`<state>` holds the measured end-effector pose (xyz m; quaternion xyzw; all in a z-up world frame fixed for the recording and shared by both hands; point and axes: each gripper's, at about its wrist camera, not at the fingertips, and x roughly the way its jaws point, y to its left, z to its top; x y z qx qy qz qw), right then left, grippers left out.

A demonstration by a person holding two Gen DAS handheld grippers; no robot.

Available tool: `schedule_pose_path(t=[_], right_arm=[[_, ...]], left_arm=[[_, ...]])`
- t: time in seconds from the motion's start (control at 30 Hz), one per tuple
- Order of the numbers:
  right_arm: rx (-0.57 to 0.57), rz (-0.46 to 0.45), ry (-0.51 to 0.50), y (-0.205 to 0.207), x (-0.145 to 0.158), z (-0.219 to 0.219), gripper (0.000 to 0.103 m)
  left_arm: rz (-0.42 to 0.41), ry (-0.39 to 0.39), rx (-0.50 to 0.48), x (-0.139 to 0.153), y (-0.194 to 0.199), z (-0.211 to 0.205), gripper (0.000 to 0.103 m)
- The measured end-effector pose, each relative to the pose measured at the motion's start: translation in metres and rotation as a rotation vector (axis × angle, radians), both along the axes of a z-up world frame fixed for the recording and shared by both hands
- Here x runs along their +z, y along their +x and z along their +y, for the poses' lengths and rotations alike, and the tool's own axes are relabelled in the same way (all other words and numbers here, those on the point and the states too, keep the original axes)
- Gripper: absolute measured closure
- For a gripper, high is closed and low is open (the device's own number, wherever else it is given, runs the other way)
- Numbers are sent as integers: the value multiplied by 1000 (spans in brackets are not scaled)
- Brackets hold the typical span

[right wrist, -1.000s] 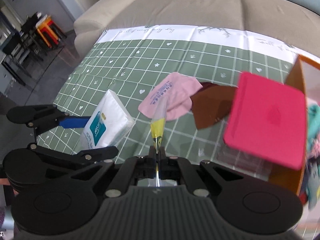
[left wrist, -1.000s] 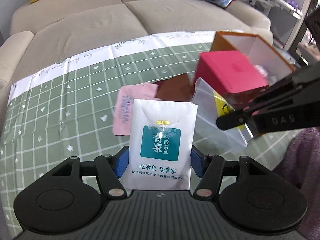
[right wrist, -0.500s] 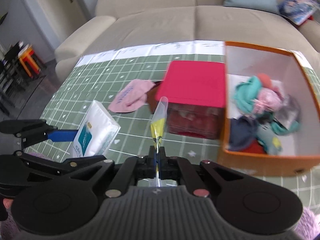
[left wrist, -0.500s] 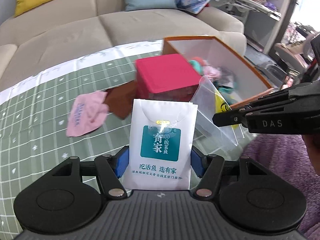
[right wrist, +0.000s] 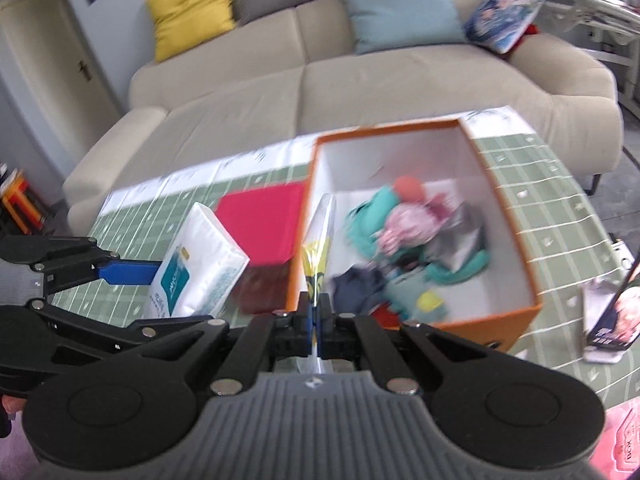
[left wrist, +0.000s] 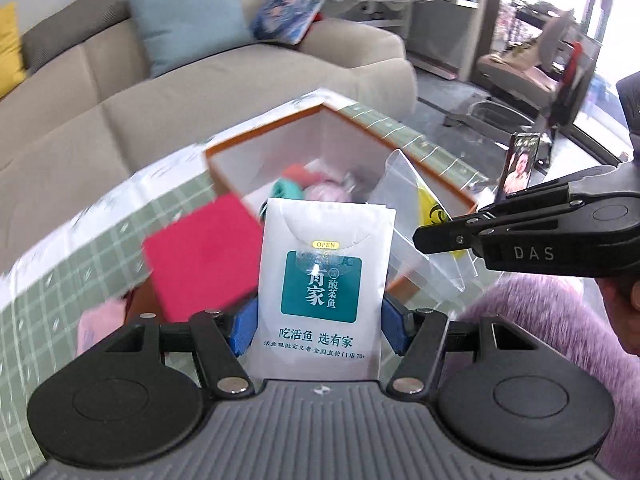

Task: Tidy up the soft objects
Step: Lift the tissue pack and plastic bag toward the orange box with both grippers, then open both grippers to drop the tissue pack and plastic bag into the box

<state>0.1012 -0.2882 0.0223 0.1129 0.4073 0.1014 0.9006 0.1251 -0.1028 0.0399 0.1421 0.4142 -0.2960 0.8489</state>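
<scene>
Behind everything, a beige fabric sofa [right wrist: 360, 80] with a yellow and a blue cushion backs the surface [right wrist: 560, 200], which is covered in a green gridded cloth with a white border. On it sits an orange-rimmed, white-walled cardboard box [right wrist: 500, 200], open at the top and already holding a loose heap of soft things in teal, pink, navy and red. Just beside its left wall lies a flat magenta lid [right wrist: 260, 220] on a clear container. The left gripper [left wrist: 320, 320] clamps a white tissue pack [left wrist: 324, 280] between its blue pads, upright, with its teal label facing the camera; the pack is plump and squashy, wrapped in slick film. The right gripper [right wrist: 316, 320] is pressed fully together on the lower edge of a clear plastic bag [right wrist: 320, 240] with a yellow printed mark, thin, crinkly and limp, which stands up edge-on over the box's near-left corner. Both items hang near the box, the pack not yet clearly over the opening. The risks, as a judgement: the slippery film could slide from the pads if the left hand jolts, letting the pack fall onto the lid or the cloth; the limp bag could cling to the pads or drift outside the rim on release.
</scene>
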Motion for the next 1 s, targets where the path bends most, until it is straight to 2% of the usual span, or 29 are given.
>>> schedule_pose_path(t=[0.17,0.33,0.5,0.7,0.9,1.0], right_arm=[[-64,-22,-3,24,5,-38,103],[-63,-16,-46,56,2,-61,103],[-30,44,-102,90,-23,-68,103],[-4,126,-157,111,-58,-66,103],[15,166,-193,117,-79,-65,103],[18,176,-208,118,-84,-65,93]], left_arm=[[-8,29,-60,2,33,-39,31],[-5,91,-96,-9,67,-70,31],[39,164,-155,-33,101,-93,31],[79,258,-236,-64,116,-111,31],[117,285,-257,-87,124,-114,29],[121,297,-265,-91,126,-116,24]])
